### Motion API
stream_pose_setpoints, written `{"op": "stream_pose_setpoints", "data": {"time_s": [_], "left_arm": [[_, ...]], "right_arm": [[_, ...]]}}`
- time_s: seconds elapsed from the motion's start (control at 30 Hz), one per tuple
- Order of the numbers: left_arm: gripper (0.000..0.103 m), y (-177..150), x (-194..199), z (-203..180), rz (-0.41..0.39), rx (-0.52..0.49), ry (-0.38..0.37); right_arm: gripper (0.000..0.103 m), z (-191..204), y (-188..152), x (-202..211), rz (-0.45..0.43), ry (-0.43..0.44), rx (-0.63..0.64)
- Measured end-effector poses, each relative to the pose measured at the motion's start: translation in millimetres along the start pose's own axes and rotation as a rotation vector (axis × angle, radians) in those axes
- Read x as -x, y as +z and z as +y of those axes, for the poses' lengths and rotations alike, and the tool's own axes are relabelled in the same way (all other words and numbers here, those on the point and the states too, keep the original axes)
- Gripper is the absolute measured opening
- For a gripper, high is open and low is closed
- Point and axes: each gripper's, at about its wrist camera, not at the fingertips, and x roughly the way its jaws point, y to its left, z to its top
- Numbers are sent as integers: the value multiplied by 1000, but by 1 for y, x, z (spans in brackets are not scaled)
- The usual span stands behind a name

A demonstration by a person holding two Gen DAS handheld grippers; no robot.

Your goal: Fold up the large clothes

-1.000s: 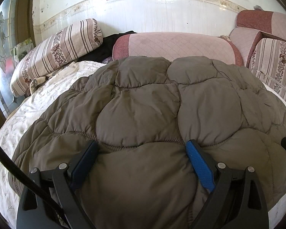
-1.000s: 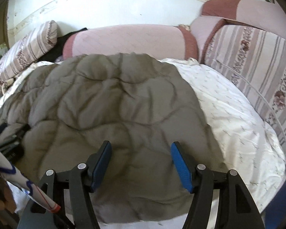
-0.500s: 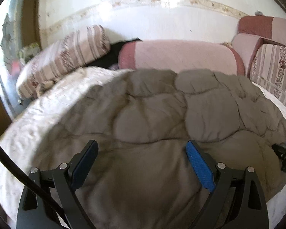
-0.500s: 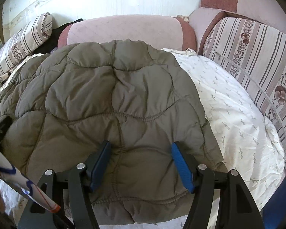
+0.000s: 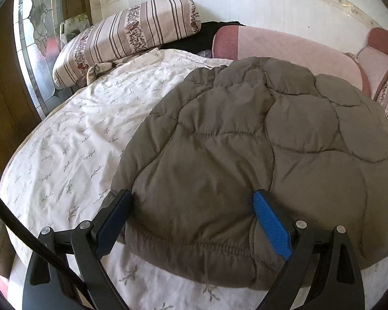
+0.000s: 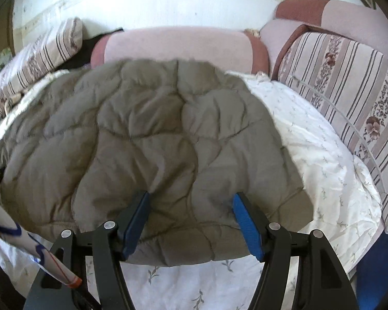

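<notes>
Left wrist view now takes in far more of the white printed bedsheet (image 5: 72, 139) at frame left than a second ago, when the brown quilted jacket (image 5: 245, 155) filled the picture; the jacket now sits centre to right, its hem at the bottom. The left gripper (image 5: 191, 201) stands spread over that hem, pads clear of the cloth. In the right wrist view, which is slightly blurred, the right gripper (image 6: 191, 201) is likewise spread above the jacket's (image 6: 147, 139) lower edge, gripping nothing. The jacket's right side is cut off in the left view. One jacket, two striped cushions (image 6: 349, 82), one pink bolster (image 6: 178, 46).
</notes>
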Motion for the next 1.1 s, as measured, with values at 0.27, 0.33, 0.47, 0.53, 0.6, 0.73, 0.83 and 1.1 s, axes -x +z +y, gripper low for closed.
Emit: {"op": "stream_pose_setpoints", "data": {"time_s": [0.27, 0.33, 0.47, 0.53, 0.6, 0.73, 0.83, 1.1], "left_arm": [[93, -4, 19, -12, -97, -19, 58], [93, -6, 33, -17, -137, -35, 41], [93, -17, 50, -38, -164, -84, -32], [94, -19, 41, -50, -129, -116, -45], [94, -20, 27, -54, -71, -112, -59], [96, -20, 18, -57, -61, -117, -59], [95, -22, 34, -55, -101, -120, -61], [95, -44, 135, -35, -254, -132, -147]], "right_arm": [[75, -2, -3, -8, 7, 2, -18], [75, 3, -5, 5, -36, -4, -5], [75, 18, -11, 23, -98, 14, 23], [75, 28, -15, 19, -78, 18, 47], [74, 35, -17, 8, -46, 3, 67], [75, 33, -16, -7, -10, 17, 73], [75, 32, -18, -5, -14, 19, 63], [77, 29, -32, 74, -93, 57, 25]]}}
